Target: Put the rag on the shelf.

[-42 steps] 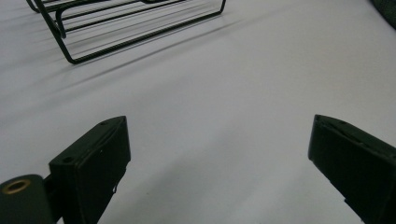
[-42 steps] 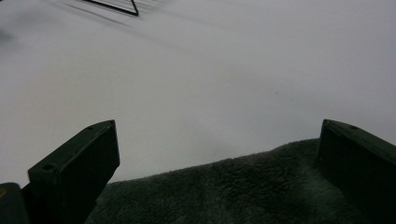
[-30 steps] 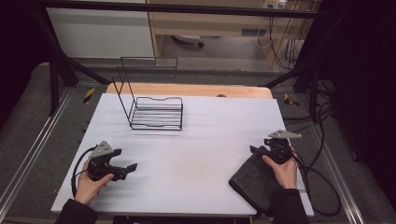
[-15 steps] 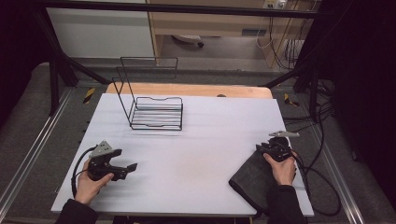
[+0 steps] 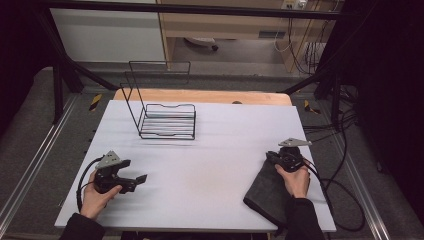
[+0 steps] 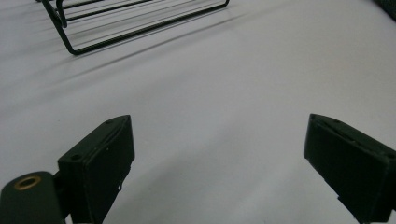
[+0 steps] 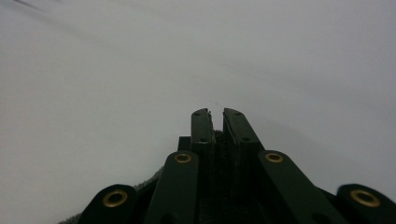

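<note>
Grey cloth [image 5: 267,192] — long axis toward person (slightly diagonal) — clamped by right tool [image 5: 274,157].

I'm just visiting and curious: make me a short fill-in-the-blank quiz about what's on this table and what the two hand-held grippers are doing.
1. The right gripper has its fingers shut on a dark grey ____.
2. The left gripper has its fingers wide ____ above the white table.
3. The black wire rack stands nearer the person's ____ gripper.
4. The wire rack holds ____.

Missing words: cloth; open; left; nothing
</note>
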### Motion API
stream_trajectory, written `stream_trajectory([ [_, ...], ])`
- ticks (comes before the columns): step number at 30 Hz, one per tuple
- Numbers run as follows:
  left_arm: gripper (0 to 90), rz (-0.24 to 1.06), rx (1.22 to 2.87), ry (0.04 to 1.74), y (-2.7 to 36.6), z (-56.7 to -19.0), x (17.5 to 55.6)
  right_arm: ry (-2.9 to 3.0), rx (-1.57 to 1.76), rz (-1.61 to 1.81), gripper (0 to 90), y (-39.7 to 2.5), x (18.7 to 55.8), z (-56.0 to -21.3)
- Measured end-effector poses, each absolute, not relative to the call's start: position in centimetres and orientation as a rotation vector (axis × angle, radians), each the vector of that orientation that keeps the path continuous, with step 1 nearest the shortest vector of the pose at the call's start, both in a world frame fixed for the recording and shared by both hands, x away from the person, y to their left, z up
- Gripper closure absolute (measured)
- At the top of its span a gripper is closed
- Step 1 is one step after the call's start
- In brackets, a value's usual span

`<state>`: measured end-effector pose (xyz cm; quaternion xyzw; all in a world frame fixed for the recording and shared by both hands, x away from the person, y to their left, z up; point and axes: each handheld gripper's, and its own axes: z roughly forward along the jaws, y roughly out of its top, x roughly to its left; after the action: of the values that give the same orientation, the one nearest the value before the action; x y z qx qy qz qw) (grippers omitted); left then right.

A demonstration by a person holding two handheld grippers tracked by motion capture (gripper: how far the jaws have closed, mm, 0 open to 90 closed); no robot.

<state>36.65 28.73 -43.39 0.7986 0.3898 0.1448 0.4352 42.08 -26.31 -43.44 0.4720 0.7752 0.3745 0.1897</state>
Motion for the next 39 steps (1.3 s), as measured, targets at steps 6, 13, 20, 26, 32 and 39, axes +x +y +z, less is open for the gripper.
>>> stream_trajectory([
  [6, 8.8, 0.361, 1.99, 0.969, 28.8, -43.4, 36.6, 2.27, 1.214, 1.089, 83.5, -22.9, 42.5, -43.1],
  [13, 8.9, 0.364, 1.984, 0.97, 28.8, -43.3, 36.6, 2.369, 1.103, 1.125, 83.7, -18.5, 43.0, -43.0],
  [20, 9.1, 0.364, 1.986, 0.968, 28.8, -43.3, 36.6, 2.447, 1.009, 1.12, 83.9, -15.0, 43.4, -43.1],
  [26, 9.1, 0.364, 1.986, 0.97, 28.8, -43.3, 36.7, 2.503, 0.93, 1.124, 84.0, -11.3, 44.0, -42.9],
  [32, 9.2, 0.365, 1.985, 0.968, 28.8, -43.3, 36.7, 2.535, 0.875, 1.155, 84.1, -8.3, 44.5, -42.6],
  [39, 9.3, 0.366, 1.986, 0.969, 28.8, -43.3, 36.7, 2.569, 0.85, 1.152, 84.0, -5.5, 45.6, -43.0],
])
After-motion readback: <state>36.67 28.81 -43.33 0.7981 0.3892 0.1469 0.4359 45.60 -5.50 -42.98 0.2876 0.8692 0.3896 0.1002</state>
